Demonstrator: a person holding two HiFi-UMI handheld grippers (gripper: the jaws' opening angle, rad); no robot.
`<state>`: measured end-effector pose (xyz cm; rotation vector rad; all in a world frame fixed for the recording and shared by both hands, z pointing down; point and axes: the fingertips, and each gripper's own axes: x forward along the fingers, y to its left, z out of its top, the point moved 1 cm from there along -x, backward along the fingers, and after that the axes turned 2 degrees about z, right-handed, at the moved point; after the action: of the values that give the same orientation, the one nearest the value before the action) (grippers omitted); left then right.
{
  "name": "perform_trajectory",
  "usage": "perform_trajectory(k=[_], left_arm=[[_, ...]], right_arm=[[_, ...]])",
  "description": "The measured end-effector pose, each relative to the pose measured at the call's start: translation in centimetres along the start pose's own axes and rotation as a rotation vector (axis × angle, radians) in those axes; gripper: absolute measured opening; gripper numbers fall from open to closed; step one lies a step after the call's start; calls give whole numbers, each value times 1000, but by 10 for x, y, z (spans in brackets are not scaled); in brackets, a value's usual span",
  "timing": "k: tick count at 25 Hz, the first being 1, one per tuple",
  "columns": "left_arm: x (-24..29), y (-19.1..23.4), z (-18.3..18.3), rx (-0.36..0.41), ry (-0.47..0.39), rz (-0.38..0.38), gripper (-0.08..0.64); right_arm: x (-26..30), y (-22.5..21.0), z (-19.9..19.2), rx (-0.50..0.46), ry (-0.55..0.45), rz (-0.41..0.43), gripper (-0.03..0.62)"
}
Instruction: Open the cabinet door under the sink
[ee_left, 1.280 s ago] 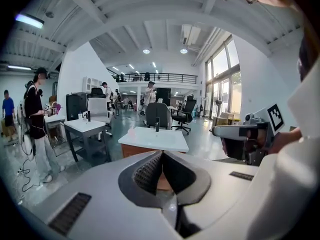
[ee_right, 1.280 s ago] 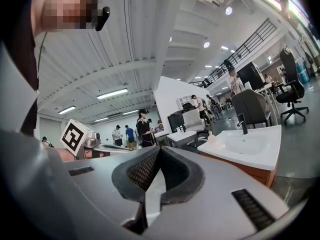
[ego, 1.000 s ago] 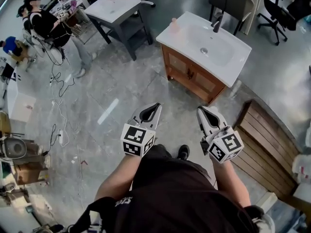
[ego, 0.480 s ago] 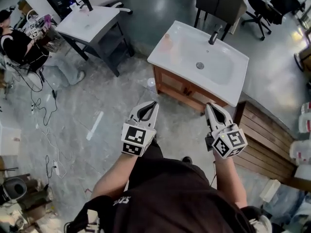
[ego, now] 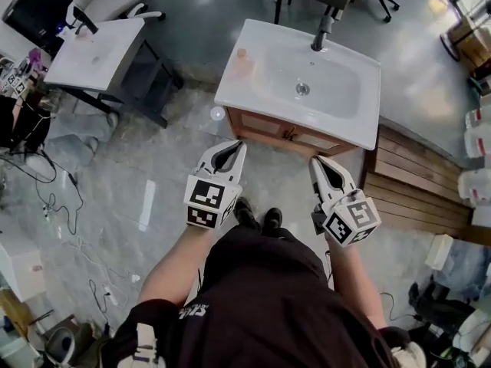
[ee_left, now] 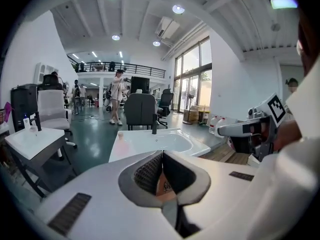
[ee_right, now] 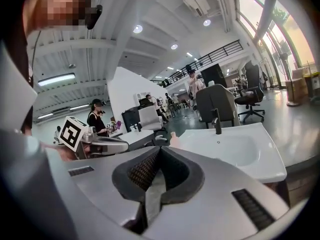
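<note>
Cabinet door (ego: 270,126) under the sink: only a narrow strip of its brown wooden front shows in the head view, directly below the front edge of the white basin (ego: 307,79) and straight ahead of the person, near both grippers but touched by neither. Small dark fittings, probably the handles (ego: 290,134), sit near the middle of that strip. The door looks shut. As a judgement, it is a stiff hinged panel, light to swing and not fragile, and its smooth face offers no purchase, so the handle is the place to take hold, with the overhanging basin limiting approach from above. The left gripper (ego: 238,145) and the right gripper (ego: 313,161) both point toward the cabinet front. In each gripper view the jaws are pressed together with nothing between them, so they would have to part before pinching a handle. A dark faucet (ego: 326,27) stands at the basin's far edge. No brand or label is legible on the cabinet or basin. The gripper cubes carry black-and-white square patterns, not letters.
</note>
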<state>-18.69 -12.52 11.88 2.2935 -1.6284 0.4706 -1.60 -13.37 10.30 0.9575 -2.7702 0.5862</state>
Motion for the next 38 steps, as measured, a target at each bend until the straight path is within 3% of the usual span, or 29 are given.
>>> perform_trajectory(k=[6, 9, 12, 25, 30, 35, 38], left_arm=[[32, -41, -6, -6, 62, -88, 20], [45, -55, -18, -17, 110, -97, 20], [61, -63, -34, -63, 137, -101, 20], [131, -45, -110, -53, 126, -242, 20], [147, -28, -150, -53, 147, -221, 20], [198, -13, -189, -102, 96, -166, 20], [228, -21, -214, -68, 63, -176, 20]], right_arm=[[-25, -39, -20, 64, 1, -80, 14], [-26, -59, -43, 105, 20, -80, 14], [-20, -70, -64, 83, 68, -63, 14], [42, -67, -145, 148, 163, -164, 14], [70, -65, -176, 123, 172, -151, 14], [100, -119, -212, 69, 135, -206, 14], [114, -147, -246, 69, 93, -210, 15]])
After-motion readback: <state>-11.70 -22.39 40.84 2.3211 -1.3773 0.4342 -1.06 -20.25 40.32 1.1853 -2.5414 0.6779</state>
